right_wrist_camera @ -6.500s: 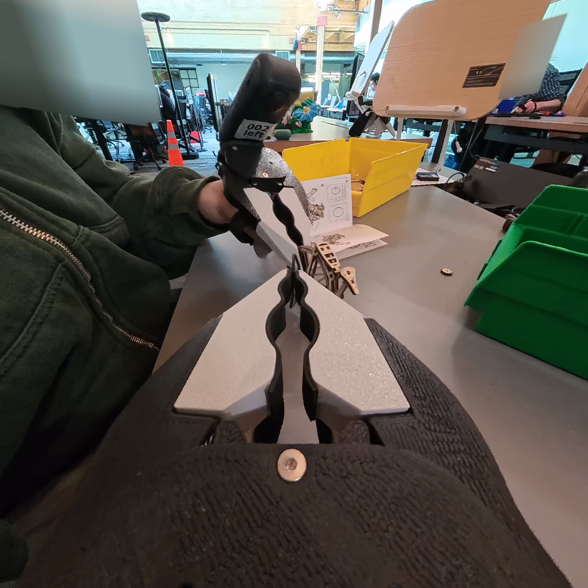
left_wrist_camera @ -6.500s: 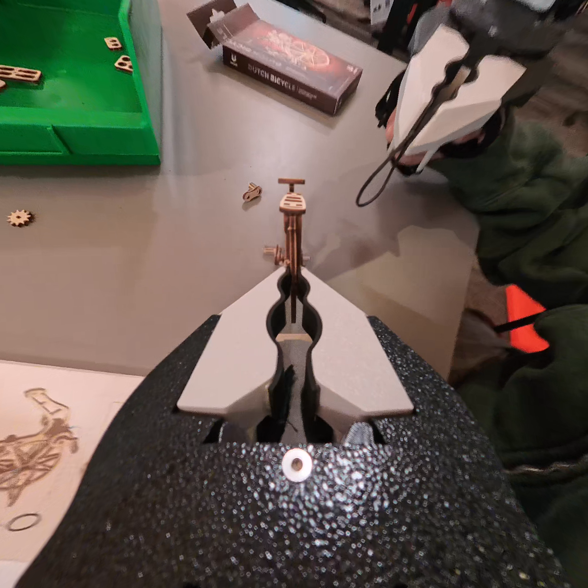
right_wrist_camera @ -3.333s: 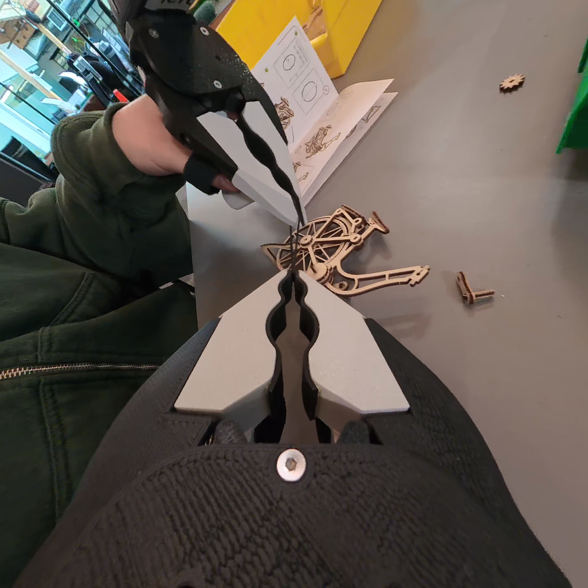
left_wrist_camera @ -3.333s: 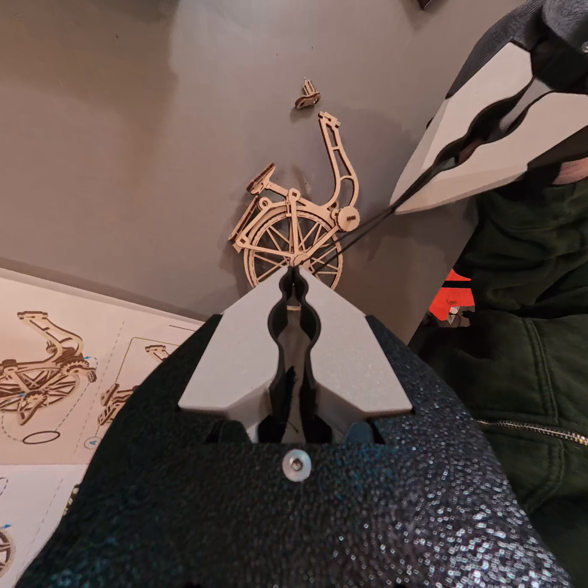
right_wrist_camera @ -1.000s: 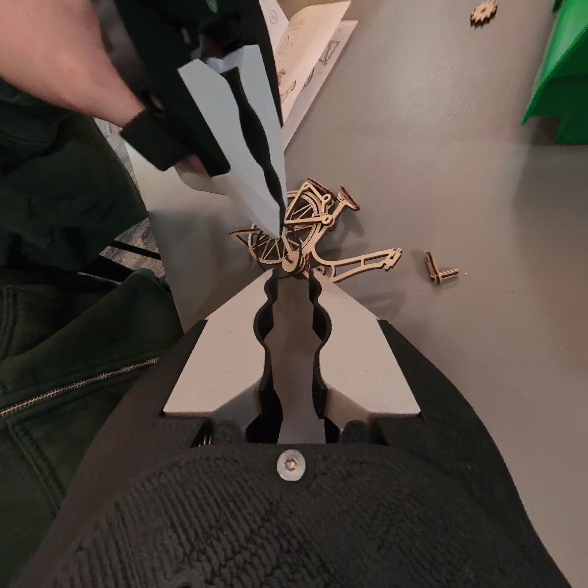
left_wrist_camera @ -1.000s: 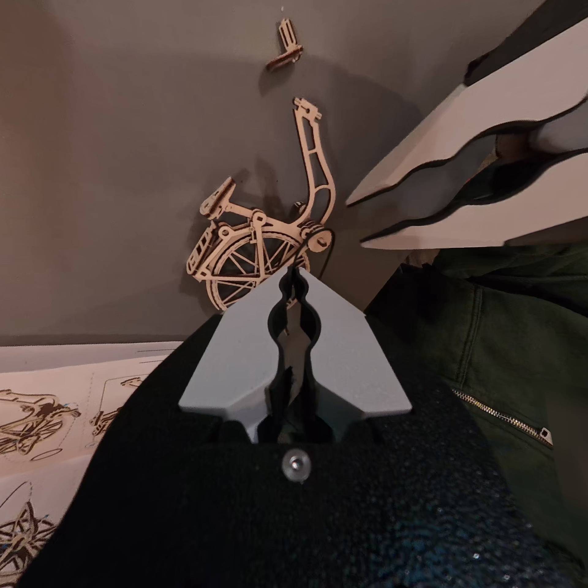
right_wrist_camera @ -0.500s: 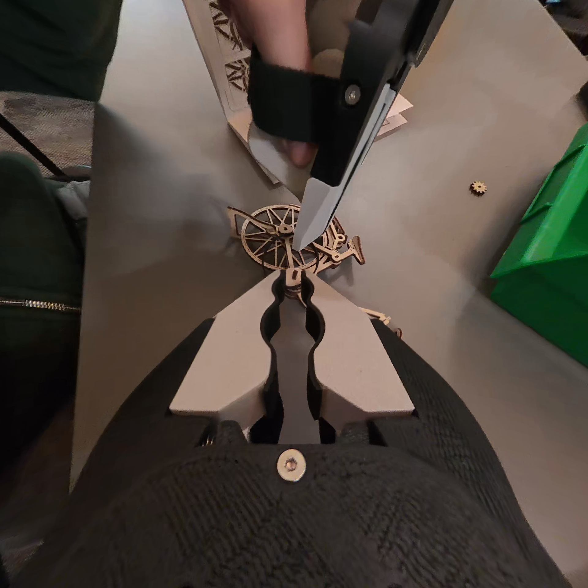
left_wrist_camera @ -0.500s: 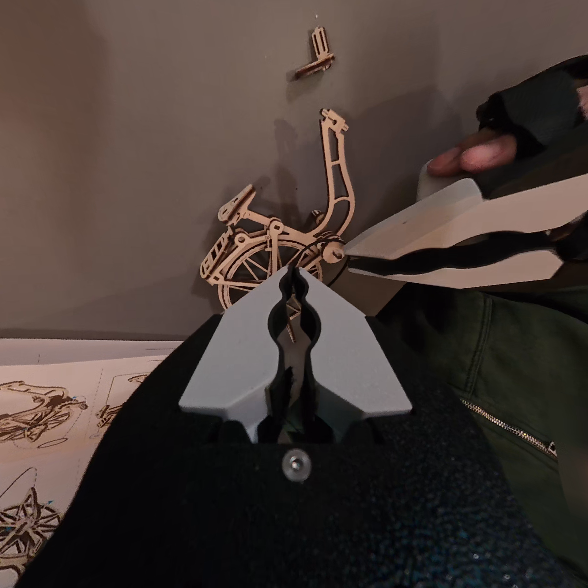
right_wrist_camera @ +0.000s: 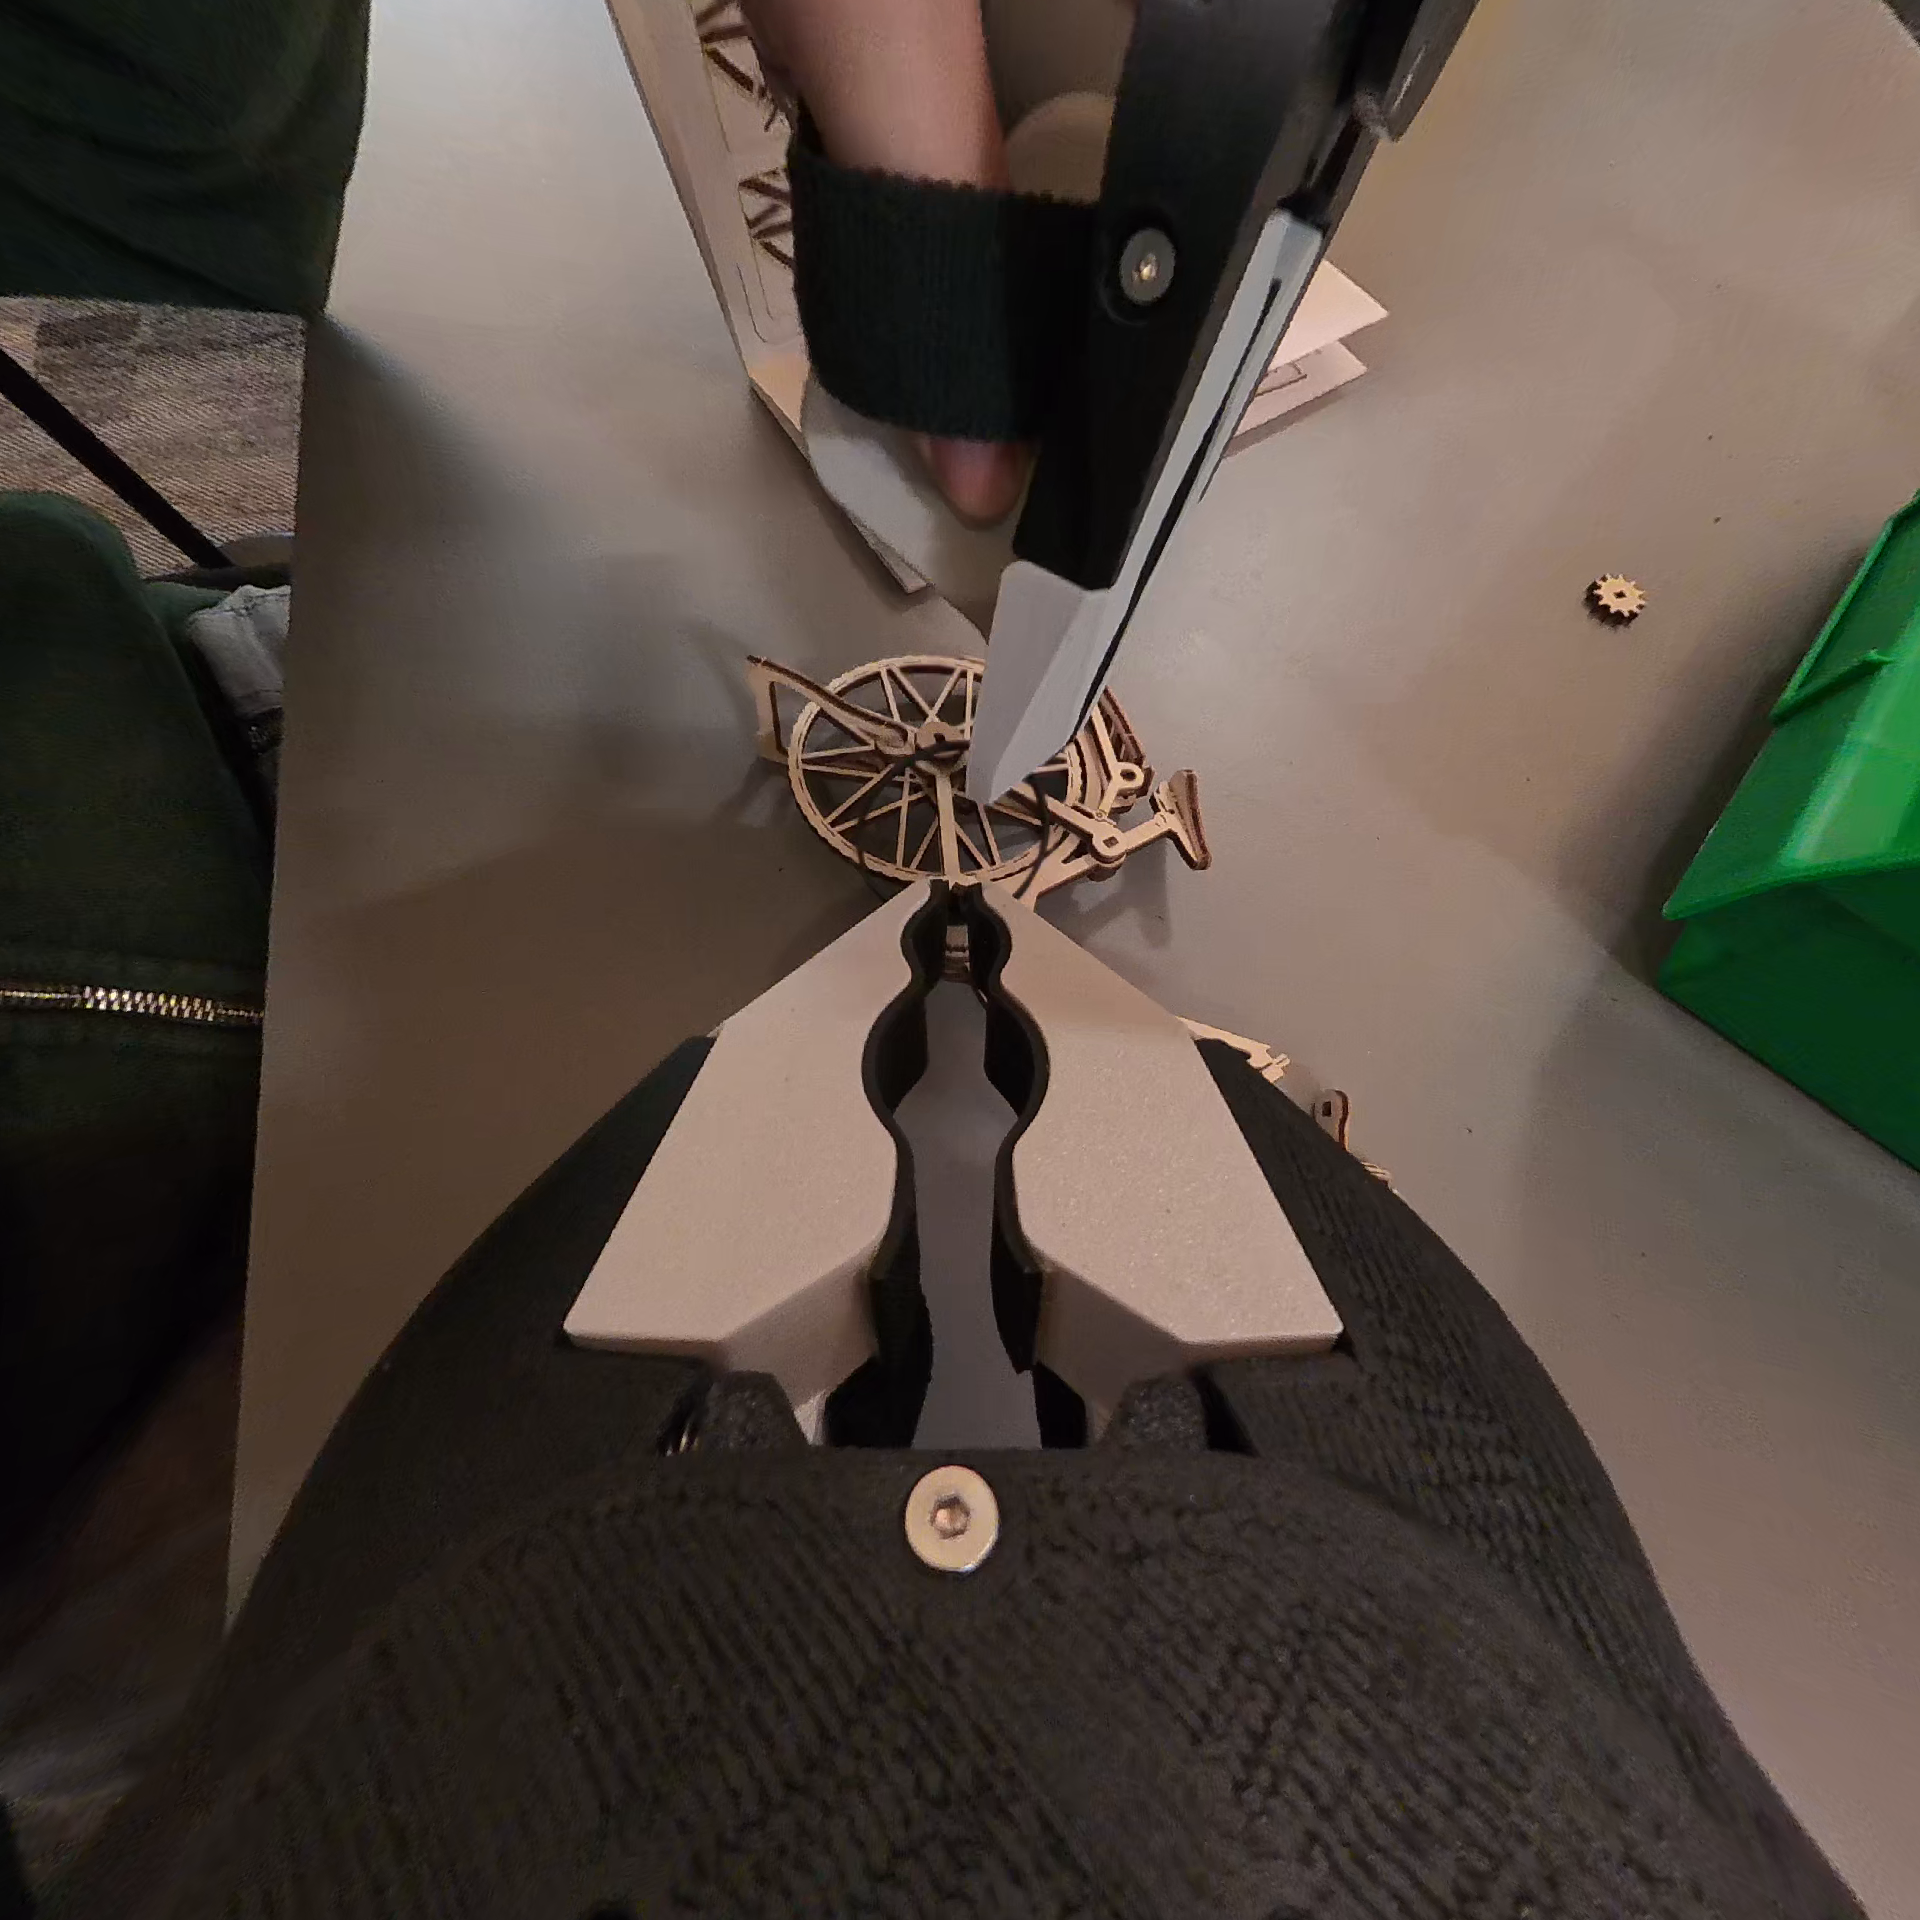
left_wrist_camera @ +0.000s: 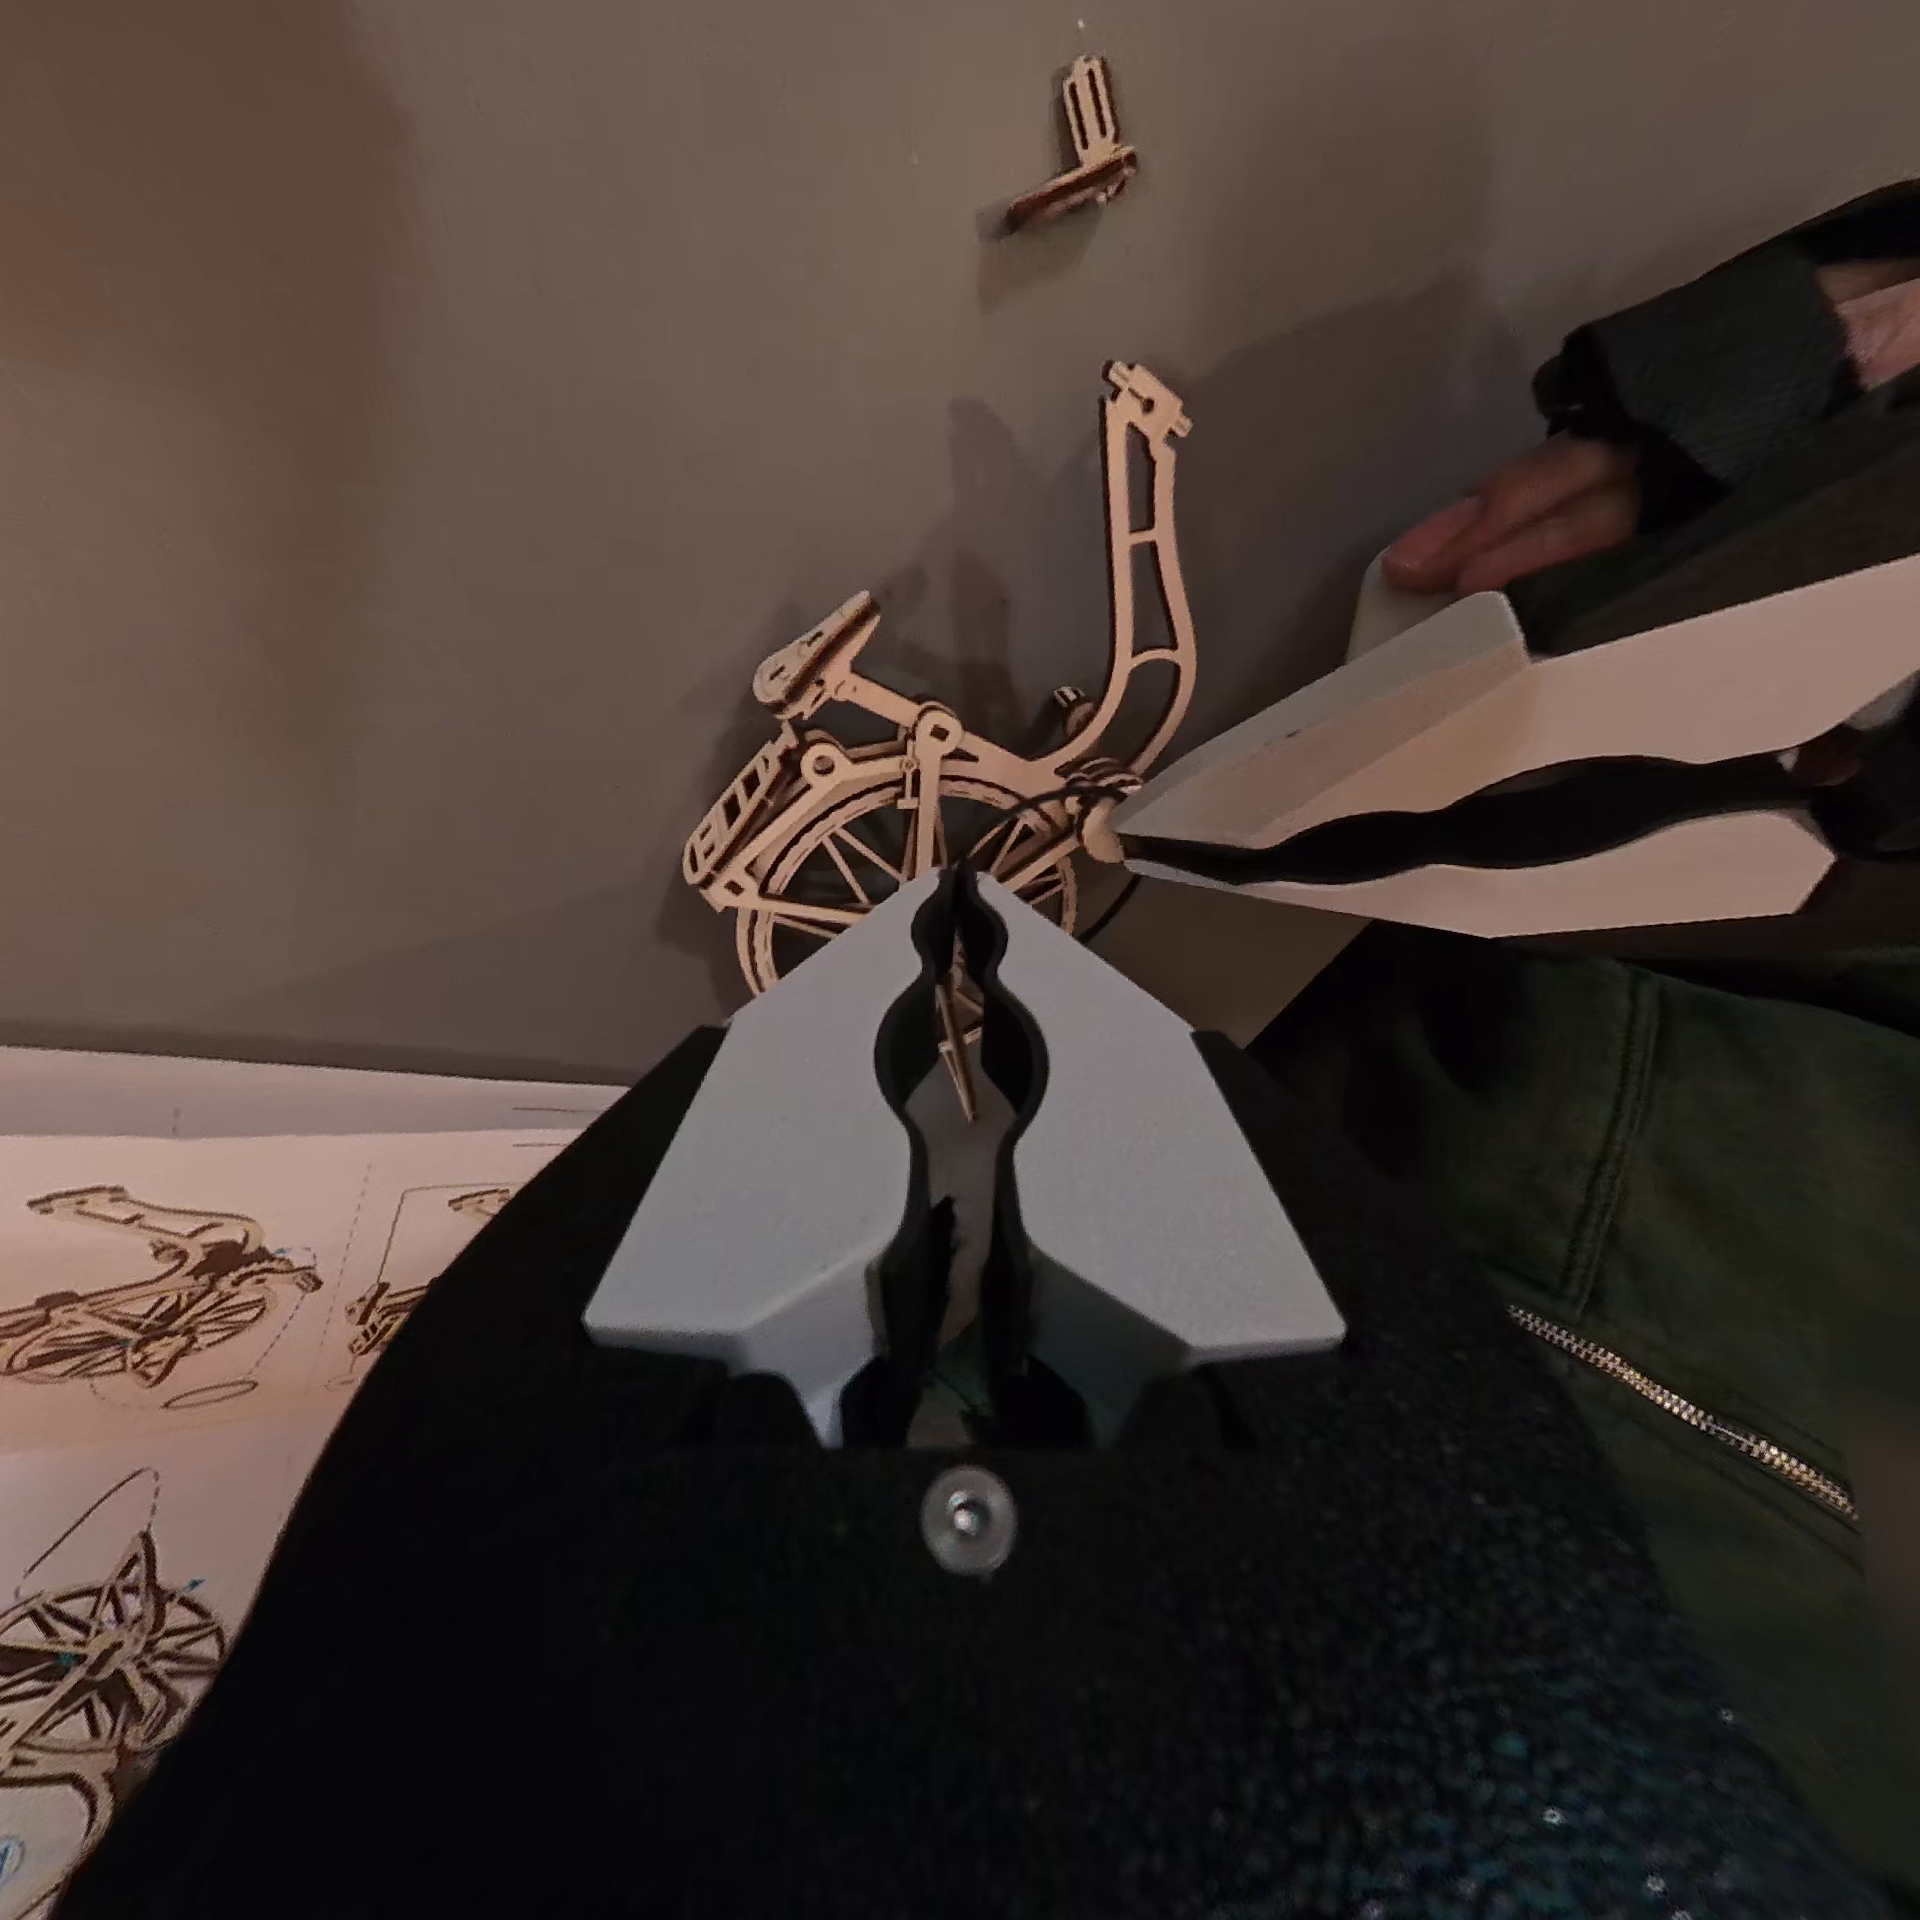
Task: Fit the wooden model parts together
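A half-built wooden bicycle model [left_wrist_camera: 914,758] lies over the grey table, with rear wheel, saddle, rack and a curved frame arm. My left gripper [left_wrist_camera: 958,878] is shut on the wheel rim, which passes between its jaws. My right gripper [left_wrist_camera: 1117,844] comes in from the right and is shut on the crank hub beside the wheel. In the right wrist view the right gripper [right_wrist_camera: 951,896] pinches the model's [right_wrist_camera: 883,748] near edge while the left gripper [right_wrist_camera: 987,784] bears on the wheel from above. A thin black band [right_wrist_camera: 1039,842] loops across the hub.
A loose L-shaped wooden piece [left_wrist_camera: 1081,156] lies beyond the model. A small wooden gear [right_wrist_camera: 1616,601] lies near a green bin [right_wrist_camera: 1829,862] on the right. Instruction sheets [left_wrist_camera: 208,1299] lie beside the left gripper. The person's green jacket [left_wrist_camera: 1558,1195] is close at the table edge. My two grippers' fingertips are within a few centimetres of each other.
One second ago my right gripper was open near the model; it has since turned, closed on the crank hub and stayed there. My left gripper keeps its hold on the wheel.
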